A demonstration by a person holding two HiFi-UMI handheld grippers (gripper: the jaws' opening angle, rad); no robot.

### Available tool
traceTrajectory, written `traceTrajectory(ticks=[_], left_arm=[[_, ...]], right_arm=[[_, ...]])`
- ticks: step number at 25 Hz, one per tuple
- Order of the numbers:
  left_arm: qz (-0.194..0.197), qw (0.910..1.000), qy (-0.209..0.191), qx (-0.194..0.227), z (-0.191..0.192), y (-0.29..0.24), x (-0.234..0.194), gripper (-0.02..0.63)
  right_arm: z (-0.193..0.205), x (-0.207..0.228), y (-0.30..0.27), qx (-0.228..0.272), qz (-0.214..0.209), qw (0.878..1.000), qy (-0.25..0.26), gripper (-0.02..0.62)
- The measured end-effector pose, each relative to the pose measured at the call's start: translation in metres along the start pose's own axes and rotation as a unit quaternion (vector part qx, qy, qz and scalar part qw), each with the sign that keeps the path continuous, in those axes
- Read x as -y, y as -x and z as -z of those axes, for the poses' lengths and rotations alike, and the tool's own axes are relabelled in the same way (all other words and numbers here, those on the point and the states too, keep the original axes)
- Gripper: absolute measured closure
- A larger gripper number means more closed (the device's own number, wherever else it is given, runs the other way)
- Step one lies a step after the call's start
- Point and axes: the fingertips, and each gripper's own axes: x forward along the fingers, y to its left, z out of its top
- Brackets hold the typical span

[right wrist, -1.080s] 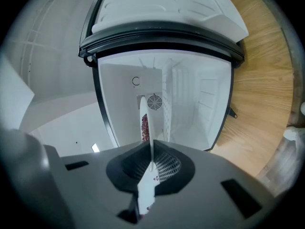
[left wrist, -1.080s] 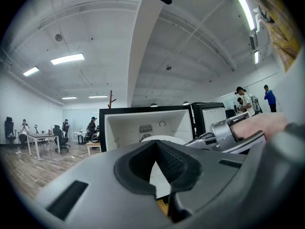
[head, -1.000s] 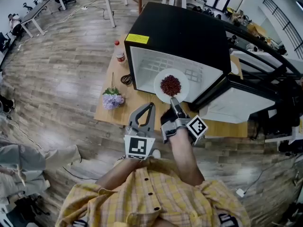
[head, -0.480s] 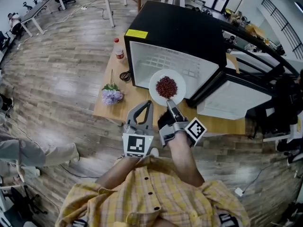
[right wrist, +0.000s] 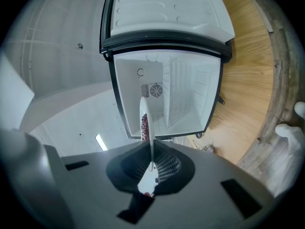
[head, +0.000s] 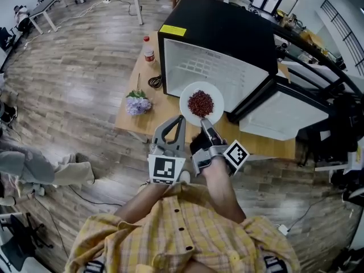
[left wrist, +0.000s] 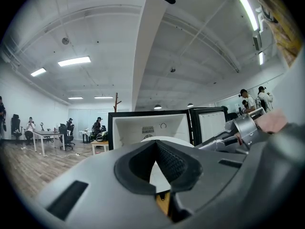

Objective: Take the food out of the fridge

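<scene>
The black fridge (head: 227,44) fills the upper centre of the head view. Its door (head: 284,118) is swung open toward the right, and its white inside is washed out, so the shelves are hard to read. It stands on a wooden desk (head: 133,127), much of which is covered by the fridge and the claws.

At frame centre a white plate (head: 201,103) of small dark red food (head: 200,102) hangs before the fridge's opening. What the food is cannot be made out. The right claw (head: 203,118) is closed on the plate's near rim. In the right gripper view the plate (right wrist: 145,123) shows edge-on as a thin white line between the pads (right wrist: 167,166).

The left claw (head: 181,119) sits just left of it, tips together on nothing. In the left gripper view its body (left wrist: 155,144) hides most of the plate.

At left lie purple flowers (head: 138,104), a dark cable (head: 154,82) and a small bottle (head: 149,53).
</scene>
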Motion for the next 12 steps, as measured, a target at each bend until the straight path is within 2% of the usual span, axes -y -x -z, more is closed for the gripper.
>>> traceTrajectory(ticks=[12], left_arm=[[-0.005,1.0,0.003,0.001,-0.0023,0.007,0.0018,0.6]], right_arm=[[0.0038,0.0024,0.0067,-0.004,0.009,1.0,0.0,0.58]])
